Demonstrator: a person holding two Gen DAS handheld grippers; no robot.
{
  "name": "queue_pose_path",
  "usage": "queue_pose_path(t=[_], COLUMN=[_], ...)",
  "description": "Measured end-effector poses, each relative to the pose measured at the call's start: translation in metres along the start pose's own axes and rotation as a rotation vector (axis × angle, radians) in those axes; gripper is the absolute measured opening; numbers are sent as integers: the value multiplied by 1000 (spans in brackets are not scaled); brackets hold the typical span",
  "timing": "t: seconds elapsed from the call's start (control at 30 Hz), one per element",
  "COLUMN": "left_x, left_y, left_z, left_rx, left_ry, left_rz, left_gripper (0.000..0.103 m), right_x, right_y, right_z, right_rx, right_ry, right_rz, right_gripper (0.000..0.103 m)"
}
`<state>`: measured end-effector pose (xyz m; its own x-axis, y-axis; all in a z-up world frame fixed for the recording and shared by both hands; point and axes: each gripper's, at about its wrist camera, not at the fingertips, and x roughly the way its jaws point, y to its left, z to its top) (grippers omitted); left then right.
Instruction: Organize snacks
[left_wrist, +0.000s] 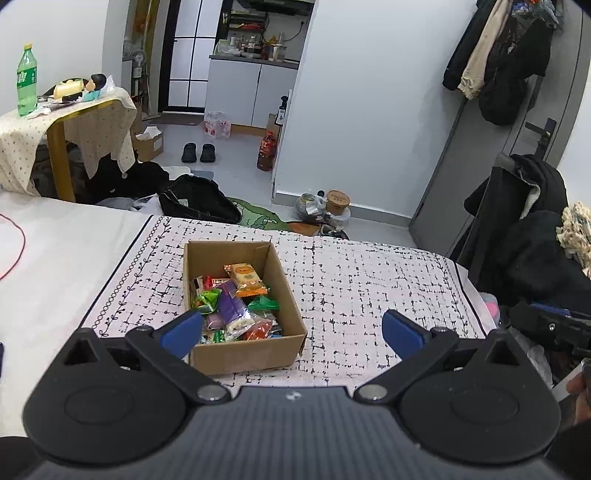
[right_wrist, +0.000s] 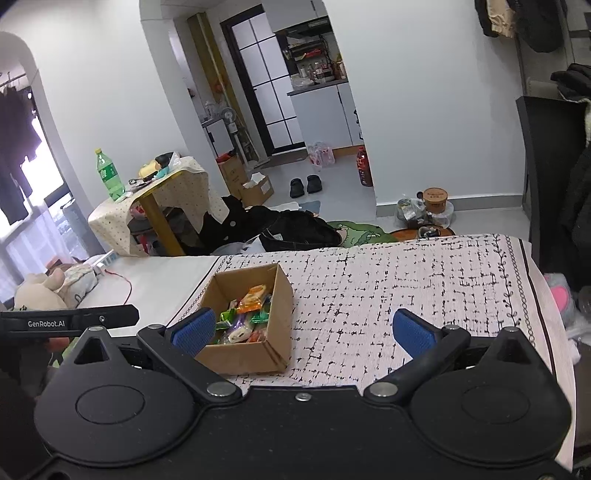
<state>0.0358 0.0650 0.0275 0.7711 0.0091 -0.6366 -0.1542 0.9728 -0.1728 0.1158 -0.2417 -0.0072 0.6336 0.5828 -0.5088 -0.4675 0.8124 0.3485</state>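
A brown cardboard box (left_wrist: 243, 352) sits on a black-and-white patterned cloth (left_wrist: 369, 280), filled with several wrapped snacks: an orange packet (left_wrist: 245, 278) on top, a purple one (left_wrist: 231, 304), green ones. My left gripper (left_wrist: 291, 330) is open above the near side of the box, its left blue pad over the box's near left corner, nothing between the pads. In the right wrist view the same box (right_wrist: 251, 354) lies left of centre. My right gripper (right_wrist: 301, 330) is open and empty, its left pad in front of the box's near left edge.
The cloth (right_wrist: 406, 280) covers the bed's near part; plain white sheet (left_wrist: 55, 258) with a red cable lies left. The other gripper's body (right_wrist: 70, 321) shows at far left. A plush toy (right_wrist: 40, 291), a draped side table with a green bottle (left_wrist: 26, 81), and floor clutter lie beyond.
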Motion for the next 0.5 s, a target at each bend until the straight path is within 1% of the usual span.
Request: queue_pose_path(t=[0.1, 0.33, 0.5], left_x=[-3, -14, -21], left_y=[0, 1, -4], left_z=[-1, -9, -16], left_rx=[2, 13, 36], left_ry=[29, 49, 60], left_rz=[-9, -14, -12], left_gripper=[103, 103, 103], right_x=[-4, -13, -21], right_y=[1, 8, 11], right_z=[-4, -12, -15], right_rx=[29, 17, -10], right_ry=[13, 53, 66], right_rz=[4, -30, -10], right_gripper=[103, 103, 103])
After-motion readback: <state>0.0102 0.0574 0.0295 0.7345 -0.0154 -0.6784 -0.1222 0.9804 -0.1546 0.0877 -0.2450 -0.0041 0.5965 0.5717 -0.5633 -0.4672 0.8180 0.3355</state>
